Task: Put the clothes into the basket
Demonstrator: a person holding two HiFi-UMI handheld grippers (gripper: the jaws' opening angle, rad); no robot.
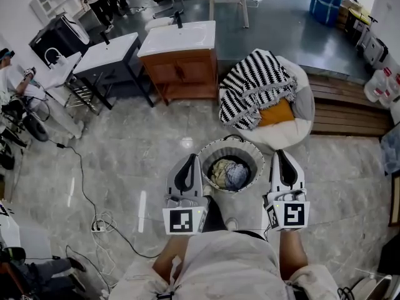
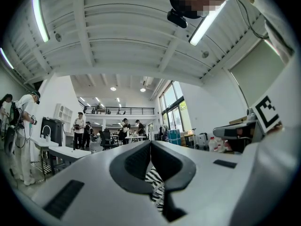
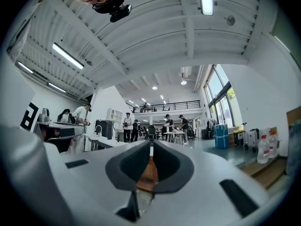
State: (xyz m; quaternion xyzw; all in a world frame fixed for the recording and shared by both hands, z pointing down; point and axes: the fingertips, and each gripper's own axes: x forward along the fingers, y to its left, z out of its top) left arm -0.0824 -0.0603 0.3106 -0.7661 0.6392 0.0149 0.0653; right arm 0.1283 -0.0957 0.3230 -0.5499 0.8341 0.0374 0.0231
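In the head view, the left tongs (image 1: 189, 161) and the right tongs (image 1: 283, 158) were held on either side of the round basket (image 1: 215, 147), one just beside its left rim and the other just beside its right rim. Both pointed away from the person. A bundle of clothes (image 1: 229, 174) lay inside the basket. Beyond the basket, a black-and-white striped cloth (image 1: 253, 86) was draped over a white beanbag (image 1: 304, 99), with an orange cushion (image 1: 277, 113) just below it. A wooden vanity cabinet (image 1: 181, 70) stood beyond the basket to the left, on the marble floor (image 1: 125, 161).

The left gripper view showed what the head view could not: the left tongs (image 2: 150, 145) were closed tip to tip, with nothing clamped between them. The striped cloth (image 2: 155, 187) showed through the gap below the pads, well beyond them.

The right gripper view showed the right tongs (image 3: 151, 147) closed as well and holding nothing. An orange-brown patch (image 3: 148, 173) lay behind the gap, and I could not tell what it was. This view also showed plastic bottles (image 3: 263, 149) far off to the right.
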